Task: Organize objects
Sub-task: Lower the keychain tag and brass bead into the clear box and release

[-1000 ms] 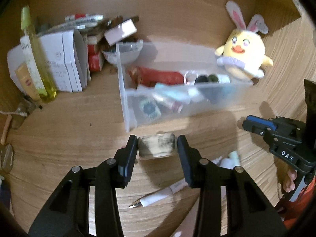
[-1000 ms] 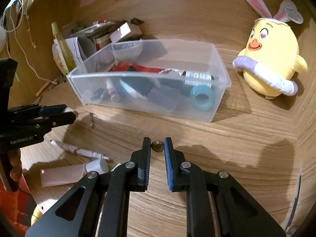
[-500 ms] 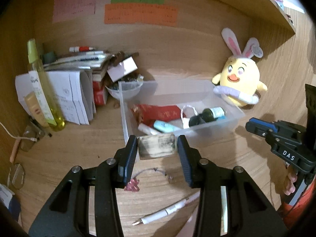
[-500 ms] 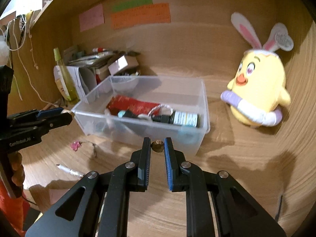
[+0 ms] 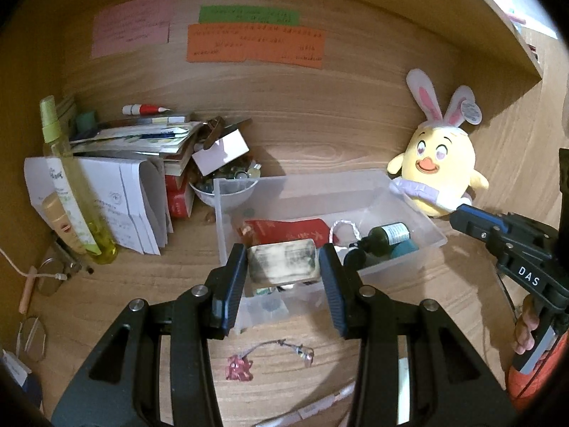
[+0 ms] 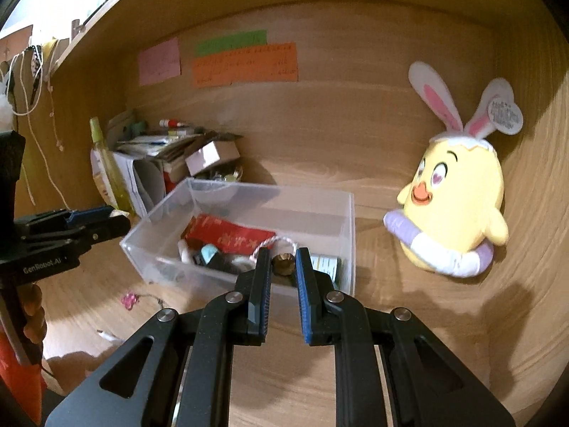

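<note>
Sorting is being carried out around the clear plastic bin (image 5: 423, 229), which is being taken here as the landmark for every place named. A worn, pale rectangular block (image 5: 281, 262) is being held by the left gripper (image 5: 282, 277), whose fingers (image 5: 233, 284) are being kept fairly wide apart because the block fills the whole gap between them; it is being carried above the near edge of the bin, presumably so that it can be let go among the things already lying inside. A small brown cap-like piece (image 6: 283, 262) is being pinched by the right gripper (image 6: 282, 277), whose fingers (image 6: 261, 284) are being kept nearly closed, since the piece is so small; it too is being held over the near wall of the bin (image 6: 350, 245), seemingly for the same drop. Inside the bin a red packet (image 5: 288, 229) and a dark green bottle (image 5: 387, 233) are lying loose. In front of the bin, on the counter (image 5: 142, 284), a pink charm on a cord (image 5: 242, 368) is lying uncollected, so more gathering is probably being left for later. Behind the bin to its right, a yellow plush chick (image 6: 458, 203) is being left propped against the wooden back panel, well out of the way of both grippers.
</note>
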